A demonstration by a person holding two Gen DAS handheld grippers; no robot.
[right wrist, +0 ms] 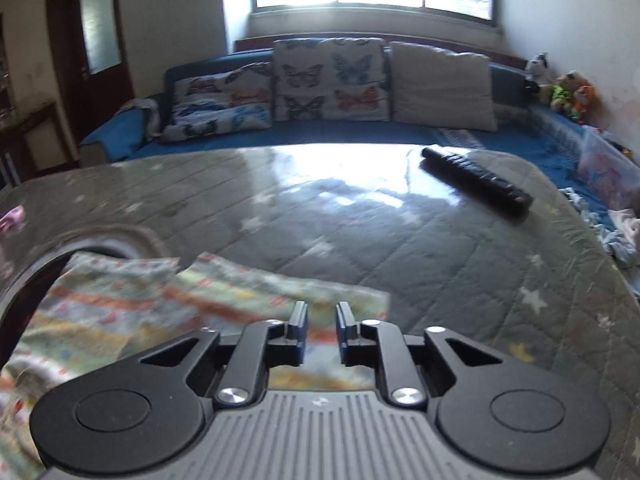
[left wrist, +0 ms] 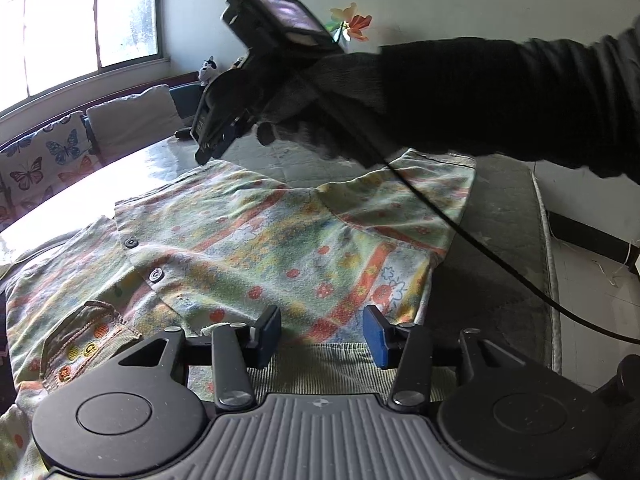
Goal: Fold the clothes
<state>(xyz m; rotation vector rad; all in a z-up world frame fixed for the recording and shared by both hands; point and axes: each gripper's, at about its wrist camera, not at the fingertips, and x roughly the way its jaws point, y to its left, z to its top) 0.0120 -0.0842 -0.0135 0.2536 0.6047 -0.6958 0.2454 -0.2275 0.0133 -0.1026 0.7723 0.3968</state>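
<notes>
A child's garment (left wrist: 256,248) with a green, orange and red print and snap buttons lies partly folded on the grey quilted table (left wrist: 496,248). My left gripper (left wrist: 322,330) is open, its blue pads just above the garment's near ribbed hem, holding nothing. My right gripper (right wrist: 321,326) is open with a narrow gap, hovering over the garment's far edge (right wrist: 224,300), empty. The right gripper also shows in the left wrist view (left wrist: 216,148), held by a black-gloved hand above the garment's far edge.
A black remote (right wrist: 476,180) lies on the far right of the table. A blue sofa (right wrist: 320,136) with butterfly cushions stands behind, under a bright window. A black cable (left wrist: 472,236) hangs across the garment's right side. A round opening (right wrist: 36,280) is at the table's left.
</notes>
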